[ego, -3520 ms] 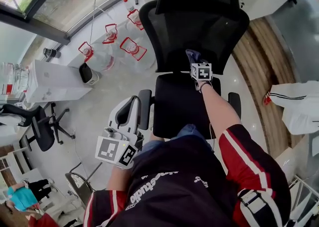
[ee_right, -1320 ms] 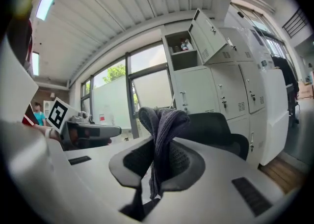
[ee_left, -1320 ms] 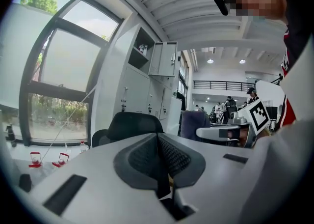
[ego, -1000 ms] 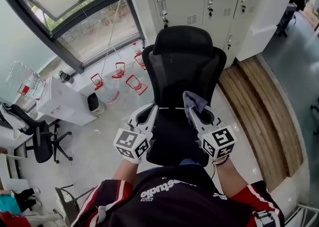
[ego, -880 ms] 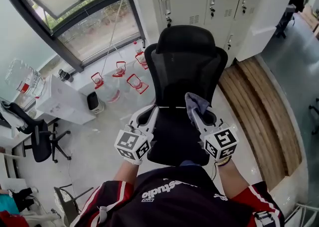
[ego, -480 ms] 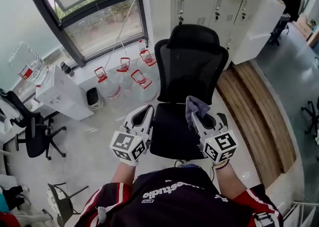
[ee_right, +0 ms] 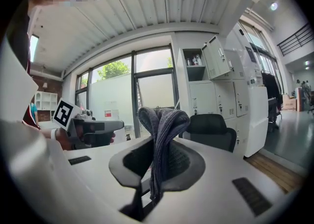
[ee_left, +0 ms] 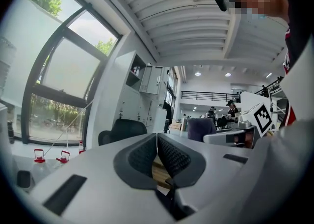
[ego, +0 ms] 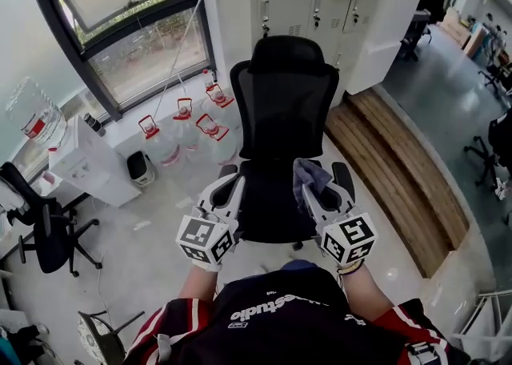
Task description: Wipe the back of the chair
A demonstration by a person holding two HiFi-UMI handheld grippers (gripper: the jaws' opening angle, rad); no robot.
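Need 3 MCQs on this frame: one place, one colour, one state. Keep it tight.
1. Where is the cloth? A) on the seat B) between the right gripper's jaws C) on the floor
2. What colour is the chair? A) black B) red C) white
3. How do the left gripper's jaws stand? A) wide apart B) shut on a bottle C) shut, nothing between

1 B: the right gripper view shows the jaws pinching it.
2 A: black all over in the head view.
3 C: the left gripper view shows them meeting, empty.
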